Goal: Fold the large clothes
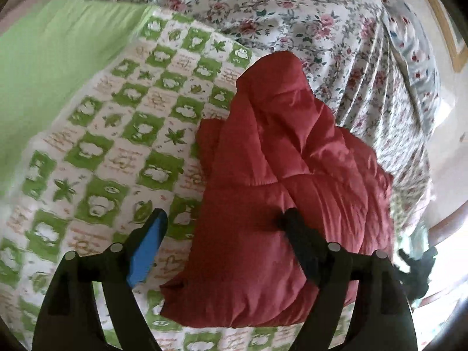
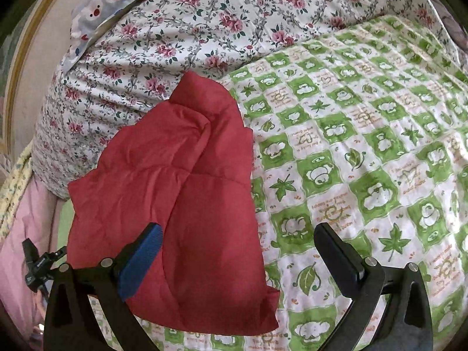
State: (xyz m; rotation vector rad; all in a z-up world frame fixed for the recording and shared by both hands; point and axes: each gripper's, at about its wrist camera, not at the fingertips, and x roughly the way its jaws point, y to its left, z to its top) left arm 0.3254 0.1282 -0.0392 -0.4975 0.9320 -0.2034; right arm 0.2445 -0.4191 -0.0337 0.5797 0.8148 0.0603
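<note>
A red padded jacket [image 1: 278,175] lies bunched and partly folded on a green-and-white checked blanket [image 1: 102,152]. My left gripper [image 1: 225,219] is open and empty; its right finger presses on the jacket's near part, its blue-padded left finger is over the blanket. In the right wrist view the jacket [image 2: 181,190] lies at the left on the same blanket [image 2: 365,146]. My right gripper [image 2: 239,234] is open and empty, spanning the jacket's right edge, just above it.
A floral quilt [image 1: 292,14] is heaped behind the jacket; it also shows in the right wrist view [image 2: 204,23]. A plain green cloth [image 1: 44,73] lies at the left. A small black device [image 2: 38,266] sits at the bed's edge, on pink fabric.
</note>
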